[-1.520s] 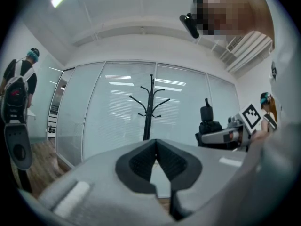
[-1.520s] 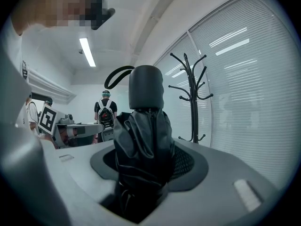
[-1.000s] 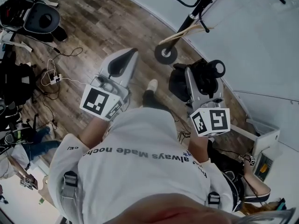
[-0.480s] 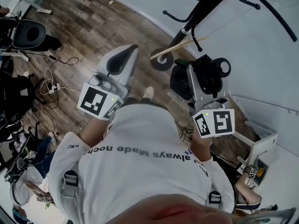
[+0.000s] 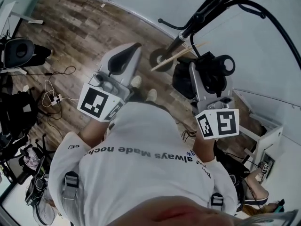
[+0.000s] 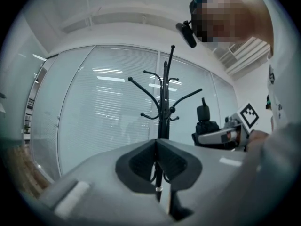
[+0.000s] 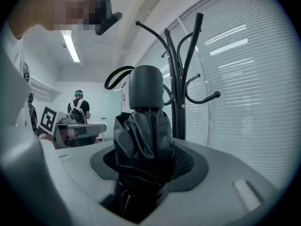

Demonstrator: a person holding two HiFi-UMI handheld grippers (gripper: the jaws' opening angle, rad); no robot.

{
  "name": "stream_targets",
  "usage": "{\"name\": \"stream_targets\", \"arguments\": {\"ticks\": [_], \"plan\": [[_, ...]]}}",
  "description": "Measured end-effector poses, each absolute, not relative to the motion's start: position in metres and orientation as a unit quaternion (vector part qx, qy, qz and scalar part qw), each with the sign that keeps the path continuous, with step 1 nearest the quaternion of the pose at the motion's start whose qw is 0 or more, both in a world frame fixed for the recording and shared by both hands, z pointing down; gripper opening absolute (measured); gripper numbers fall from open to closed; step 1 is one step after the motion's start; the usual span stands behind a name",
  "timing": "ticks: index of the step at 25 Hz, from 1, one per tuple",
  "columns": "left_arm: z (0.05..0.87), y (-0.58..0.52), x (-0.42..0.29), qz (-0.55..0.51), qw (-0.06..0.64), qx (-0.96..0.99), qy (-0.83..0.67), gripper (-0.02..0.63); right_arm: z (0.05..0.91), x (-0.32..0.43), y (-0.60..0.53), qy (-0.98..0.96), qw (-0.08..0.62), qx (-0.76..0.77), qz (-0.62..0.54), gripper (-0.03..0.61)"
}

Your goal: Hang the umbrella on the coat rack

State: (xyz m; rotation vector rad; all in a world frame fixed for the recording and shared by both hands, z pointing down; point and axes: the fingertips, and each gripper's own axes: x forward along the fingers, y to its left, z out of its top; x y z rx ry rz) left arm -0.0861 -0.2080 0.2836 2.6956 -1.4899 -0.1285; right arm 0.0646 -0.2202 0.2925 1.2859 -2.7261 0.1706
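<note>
The black coat rack (image 5: 188, 27) rises from its round base (image 5: 161, 58) along the white wall, its curved hooks (image 5: 275, 25) at the top right. It fills the middle of the left gripper view (image 6: 162, 107) and stands just behind the umbrella in the right gripper view (image 7: 181, 84). My right gripper (image 5: 200, 74) is shut on the folded black umbrella (image 5: 209, 72), held level. Its rounded handle (image 7: 146, 86) and strap loop (image 7: 117, 76) point toward the rack. My left gripper (image 5: 131, 51) is shut and empty (image 6: 157, 147), beside the right one.
A pale wooden stick (image 5: 178, 56) leans at the rack's base. Cables and a power strip (image 5: 52, 98) lie on the wood floor at left, near a dark chair (image 5: 21, 53). A white stand (image 5: 268, 145) is at right. Blinds (image 6: 113, 107) cover the glass wall. Another person (image 7: 79, 108) stands far behind.
Both grippers have been carried forward toward the coat rack with the umbrella still held. The rack's hooks now loom larger at the top right, and the floor clutter has slid back left.
</note>
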Motion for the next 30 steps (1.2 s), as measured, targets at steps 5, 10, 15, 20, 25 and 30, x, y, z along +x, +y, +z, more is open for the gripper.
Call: {"name": "stream_targets", "arguments": {"ticks": [5,10,15,20,25,30], "plan": [[0.280,-0.246,-0.097,-0.041,0.026,0.896,-0.441,0.000,0.288,0.051,-0.248,-0.882,0.061,0.465,0.053,0.230],[0.277,-0.277,-0.121,-0.045,0.028,0.916,-0.399,0.000,0.285,0.035,-0.270,-0.851,0.065,0.518,0.053,0.230],[0.284,-0.296,-0.132,-0.045,0.036,0.927,-0.371,0.000,0.286,0.030,-0.286,-0.829,0.066,0.553,0.054,0.230],[0.285,-0.307,-0.122,-0.048,0.044,0.933,-0.355,0.000,0.289,0.042,-0.292,-0.814,0.074,0.573,0.057,0.230],[0.282,-0.309,-0.117,-0.052,0.045,0.934,-0.351,0.000,0.293,0.049,-0.297,-0.806,0.078,0.583,0.066,0.230],[0.283,-0.310,-0.116,-0.051,0.048,0.932,-0.355,0.000,0.296,0.054,-0.300,-0.805,0.084,0.584,0.066,0.230]]}}
